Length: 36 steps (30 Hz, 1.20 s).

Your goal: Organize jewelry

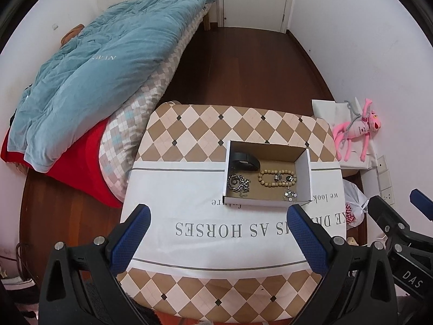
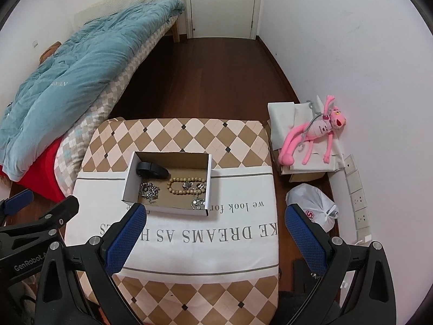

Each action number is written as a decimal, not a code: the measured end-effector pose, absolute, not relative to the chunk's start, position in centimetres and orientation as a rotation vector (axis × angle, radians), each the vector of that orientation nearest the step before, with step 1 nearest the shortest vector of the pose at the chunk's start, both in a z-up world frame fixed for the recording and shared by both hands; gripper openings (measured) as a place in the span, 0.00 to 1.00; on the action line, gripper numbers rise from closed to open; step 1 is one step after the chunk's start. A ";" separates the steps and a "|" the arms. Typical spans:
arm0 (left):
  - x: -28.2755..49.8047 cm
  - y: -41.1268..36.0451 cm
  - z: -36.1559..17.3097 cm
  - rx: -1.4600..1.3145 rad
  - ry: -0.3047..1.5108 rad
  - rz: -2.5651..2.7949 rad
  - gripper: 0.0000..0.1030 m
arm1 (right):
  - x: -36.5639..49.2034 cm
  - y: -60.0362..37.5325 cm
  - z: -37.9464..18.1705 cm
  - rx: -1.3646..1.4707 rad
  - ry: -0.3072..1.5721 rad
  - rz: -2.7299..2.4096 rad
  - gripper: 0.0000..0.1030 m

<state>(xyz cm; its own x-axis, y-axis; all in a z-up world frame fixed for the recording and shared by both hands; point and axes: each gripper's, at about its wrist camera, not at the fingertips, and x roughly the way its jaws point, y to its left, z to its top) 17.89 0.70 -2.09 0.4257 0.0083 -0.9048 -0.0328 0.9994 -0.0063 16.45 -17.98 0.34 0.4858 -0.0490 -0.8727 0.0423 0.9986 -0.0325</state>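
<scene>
**Jewelry all boxed, nothing loose on the worktop**

Carrier: one worktop (image 2: 243, 243) under a diamond-check cover with a white printed band across its middle. One open cardboard box (image 2: 207, 189) sits on that band, toward the far edge of the white strip and left of centre as the right wrist view shows it.

Contents of the box, counted:
- one black band (image 2: 151, 170), watch-like, in the far left corner;
- one silver chain (image 2: 148, 191), heaped by the left wall, nearer the front;
- one string of tan beads (image 2: 177, 185), looped, mid-floor toward the right wall;
- one silver pendant piece (image 2: 197, 202) in the near right corner. Whether it joins the metal charms lying on the beads cannot be told.

That makes four items as far as can be made out. All lie inside the box, and no jewelry shows on the cover outside it.

Tools:
- left tongs (image 1: 219, 211): spread wide, holding nothing, hanging over the near half of the worktop, short of the box front;
- right tongs (image 2: 216, 214): likewise spread and empty, left finger (image 2: 127, 233) near the box's front left corner but, judging by the view, above it and not touching.

Progress, by judgement: gathering looks complete. What may be left is tidying within the box, since the chain is bunched and the charms overlap the beads. No lid is in view.
</scene>
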 end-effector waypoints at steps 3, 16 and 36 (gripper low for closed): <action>17.9 0.8 -2.2 -0.027 1.137 0.017 1.00 | 16.5 -18.0 0.2 -0.010 1.067 -0.052 1.00; 17.6 1.1 -2.5 -0.020 1.133 0.033 1.00 | 16.3 -18.0 -0.4 -0.016 1.082 -0.053 1.00; 17.4 1.3 -2.4 -0.018 1.130 0.031 1.00 | 16.2 -17.9 -0.6 -0.021 1.087 -0.055 1.00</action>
